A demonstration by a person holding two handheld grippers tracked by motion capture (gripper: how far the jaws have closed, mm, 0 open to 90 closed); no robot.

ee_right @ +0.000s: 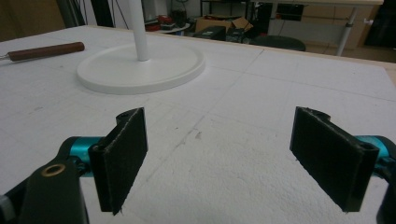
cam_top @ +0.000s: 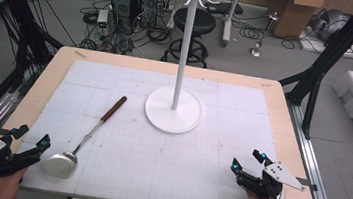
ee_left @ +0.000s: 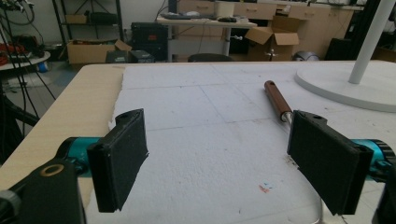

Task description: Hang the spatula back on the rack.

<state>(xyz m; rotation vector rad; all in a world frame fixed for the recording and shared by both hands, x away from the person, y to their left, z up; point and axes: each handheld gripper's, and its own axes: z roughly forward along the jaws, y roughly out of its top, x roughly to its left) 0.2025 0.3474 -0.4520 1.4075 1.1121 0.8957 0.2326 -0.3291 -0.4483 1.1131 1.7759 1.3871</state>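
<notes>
Left gripper (cam_top: 33, 139) and right gripper (cam_top: 247, 160), fingers apart, rest on the white foam-covered table (cam_top: 119, 183). A steel ladle (cam_top: 84, 137) with a brown wooden handle lies at the left gripper's one o'clock. Beyond stands a white round-based rack (cam_top: 173, 110).

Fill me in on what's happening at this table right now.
A person sits at the table with a two-jaw gripper in each hand, both resting near the front edge. The left gripper is open, right beside the bowl of a metal ladle with a brown wooden handle, which lies flat on the white foam mat. The right gripper is open too and holds nothing. A white hook stand stands upright mid-table, its hooks bare. Nothing has been picked up yet.
</notes>
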